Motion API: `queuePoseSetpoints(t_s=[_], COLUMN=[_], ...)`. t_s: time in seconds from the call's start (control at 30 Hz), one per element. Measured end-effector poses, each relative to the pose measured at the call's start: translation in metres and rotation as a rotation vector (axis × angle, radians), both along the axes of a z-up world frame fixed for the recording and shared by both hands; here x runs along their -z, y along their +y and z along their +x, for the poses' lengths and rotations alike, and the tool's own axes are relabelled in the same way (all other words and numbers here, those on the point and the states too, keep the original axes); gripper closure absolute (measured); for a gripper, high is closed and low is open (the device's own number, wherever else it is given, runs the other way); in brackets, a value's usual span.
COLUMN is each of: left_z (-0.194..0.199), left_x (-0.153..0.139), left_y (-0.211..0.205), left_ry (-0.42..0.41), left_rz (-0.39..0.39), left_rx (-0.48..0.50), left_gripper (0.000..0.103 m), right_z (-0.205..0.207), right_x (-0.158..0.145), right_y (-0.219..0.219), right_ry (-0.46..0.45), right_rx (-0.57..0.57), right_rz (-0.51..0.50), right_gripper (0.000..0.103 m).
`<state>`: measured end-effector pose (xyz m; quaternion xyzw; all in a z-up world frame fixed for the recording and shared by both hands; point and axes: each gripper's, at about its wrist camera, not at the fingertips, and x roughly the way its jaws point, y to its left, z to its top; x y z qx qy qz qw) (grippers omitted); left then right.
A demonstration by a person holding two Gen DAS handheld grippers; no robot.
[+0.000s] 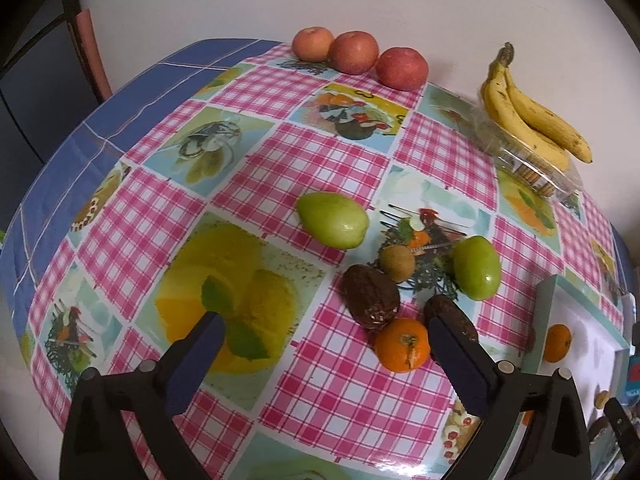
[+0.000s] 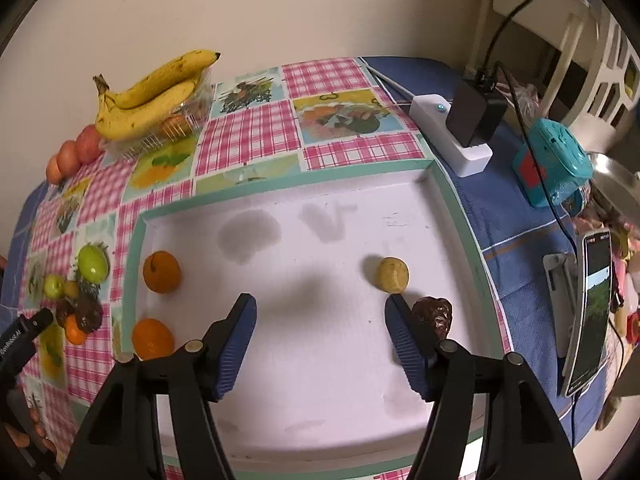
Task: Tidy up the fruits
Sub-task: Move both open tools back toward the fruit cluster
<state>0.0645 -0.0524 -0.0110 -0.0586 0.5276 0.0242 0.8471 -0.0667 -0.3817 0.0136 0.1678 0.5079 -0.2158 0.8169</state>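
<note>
We look down on a table under a pink checked cloth printed with fruit pictures, a plain wall behind it. Some of it is hard to read: in the left wrist view one dark brown fruit is half hidden behind the right-hand finger of the left gripper, the tray is cut by the frame's right edge, and whatever lies in the clear plastic box under the bananas is too blurred to name. The left gripper's jaws stand spread wide with nothing between them but cloth; an orange lies just beside its right-hand finger, outside the gap. Just past that sit another dark brown fruit, a kiwi and two green fruits, and far back by the wall three apples in a row. In the right wrist view, the right gripper hangs over the white tray, jaws apart and empty; a dark wrinkled fruit lies in the tray touching or just behind its right-hand finger, we cannot tell which. A yellowish round fruit lies just beyond that fingertip, and two oranges rest near the tray's left wall. A phone and chargers stand to the right.
</note>
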Motion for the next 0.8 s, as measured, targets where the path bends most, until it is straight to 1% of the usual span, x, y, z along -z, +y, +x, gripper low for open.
queuePoseSetpoints(t_s=[0.1,0.23,0.27,0.3,0.37,0.47,0.57,0.7,0.8], left_z=[0.001,0.001,0.002,0.002,0.002,0.002,0.003,0.006,0.008], left_x=[0.000,-0.002,-0.002,-0.003,-0.005,-0.010,-0.015,-0.019,-0.022], left_y=[0.003,0.003,0.003,0.003,0.003,0.005,0.008,0.012,0.015], left_ry=[0.002,0.000,-0.002,-0.004,-0.010,-0.033,-0.057,-0.072,-0.084], left_rz=[0.007,-0.002,-0.001,0.001,0.007,0.045,0.067,0.082,0.090], left_rx=[-0.012,-0.002,0.003,0.005,0.010,0.005,-0.005,-0.002,0.000], left_gripper=[0.000,0.000,0.000,0.000,0.000,0.000,0.000,0.000,0.000], right_z=[0.001,0.001,0.002,0.002,0.004,0.006,0.008,0.009,0.011], right_x=[0.002,0.003,0.003,0.004,0.006,0.006,0.003,0.001,0.000], right_y=[0.002,0.004,0.005,0.007,0.010,0.015,0.021,0.022,0.026], right_ry=[0.006,0.003,0.003,0.003,-0.001,-0.007,-0.022,-0.060,-0.067], right_rx=[-0.015,-0.006,-0.005,-0.009,-0.018,-0.029,-0.033,-0.016,-0.004], right_rz=[-0.001,-0.003,-0.003,-0.001,-0.001,-0.017,-0.045,-0.017,0.000], right_gripper=[0.026,0.025,0.024,0.019,0.012,0.011,0.011,0.011,0.011])
